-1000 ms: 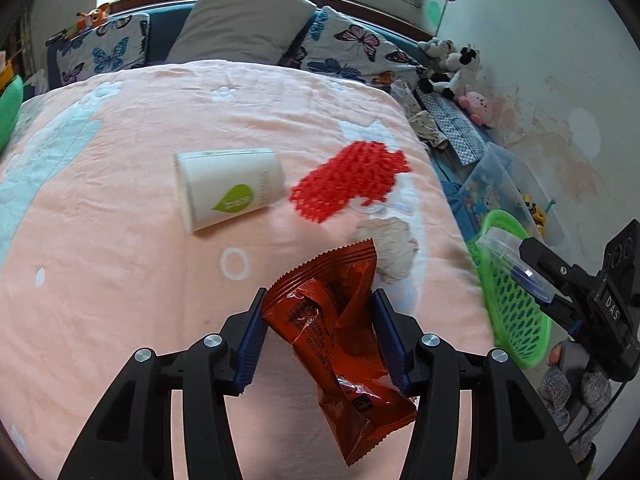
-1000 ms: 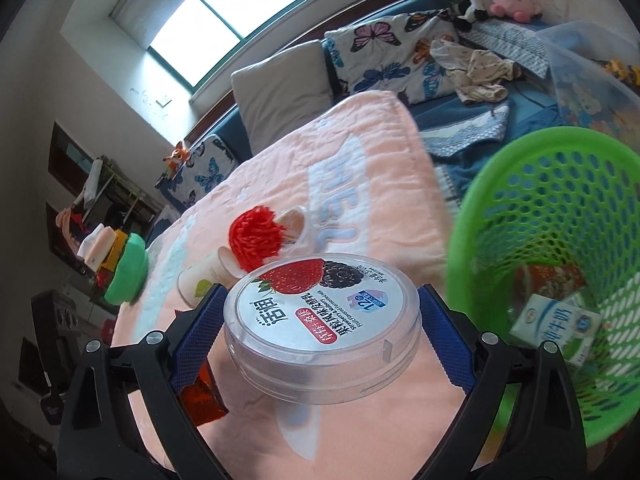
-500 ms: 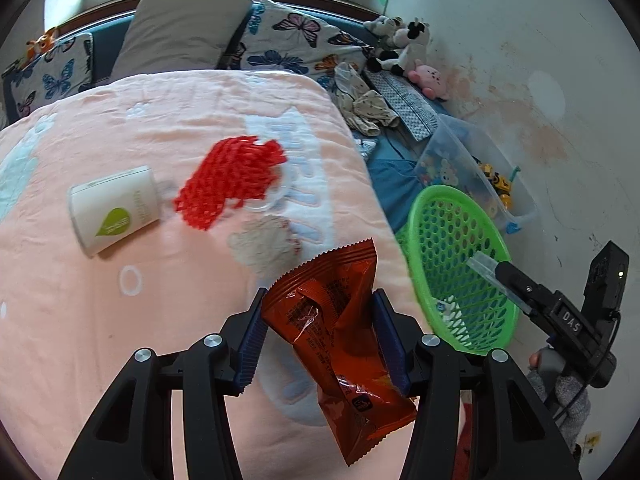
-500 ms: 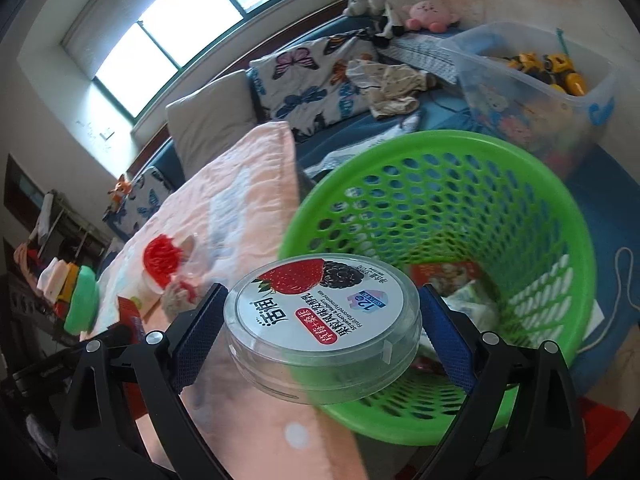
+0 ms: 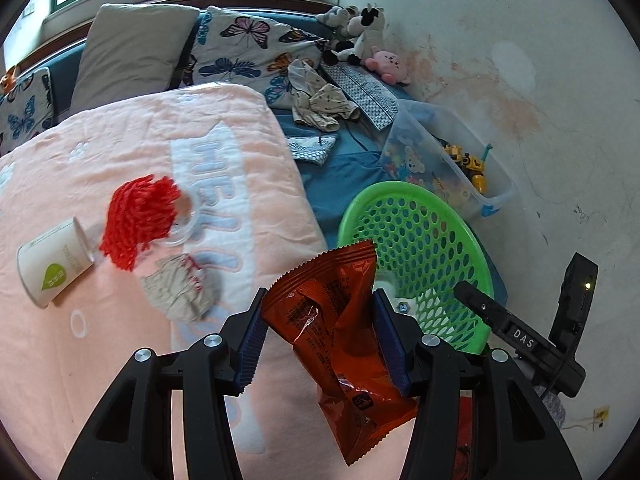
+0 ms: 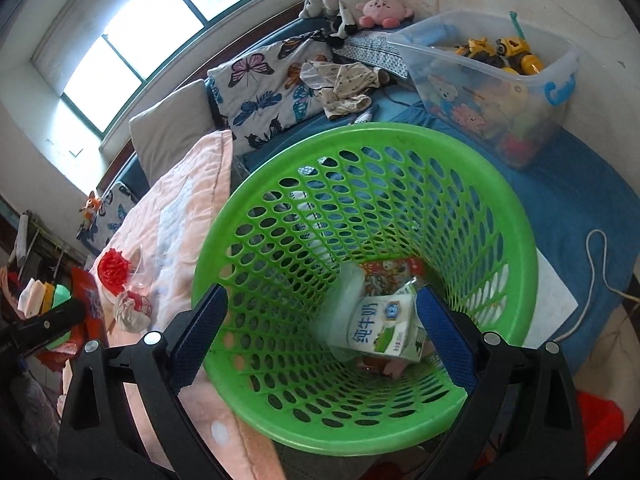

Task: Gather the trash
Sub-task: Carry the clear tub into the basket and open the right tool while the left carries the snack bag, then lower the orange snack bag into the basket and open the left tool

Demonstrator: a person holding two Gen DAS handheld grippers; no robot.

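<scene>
My left gripper [image 5: 320, 300] is shut on a crumpled orange-red snack wrapper [image 5: 332, 320], held above the right edge of the pink blanket, just left of the green mesh basket [image 5: 400, 188]. My right gripper [image 6: 320, 296] stands open over the basket's [image 6: 360, 132] mouth with nothing between its fingers. Inside the basket lie a clear round lidded tub [image 6: 344, 300], blurred, a milk carton [image 6: 384, 328] and other wrappers. On the blanket lie a paper cup [image 5: 52, 268] on its side, a red foam net [image 5: 136, 216] and a crumpled tissue [image 5: 180, 292].
A clear plastic toy box [image 5: 440, 152] stands behind the basket by the stained wall. Pillows, loose clothes and plush toys [image 5: 360, 44] fill the bed's far end. A white cord [image 6: 600, 264] lies on the blue mat to the right of the basket.
My right gripper swung over the basket and let go of the round tub, which now lies inside. My left gripper carried the wrapper to the right, toward the basket.
</scene>
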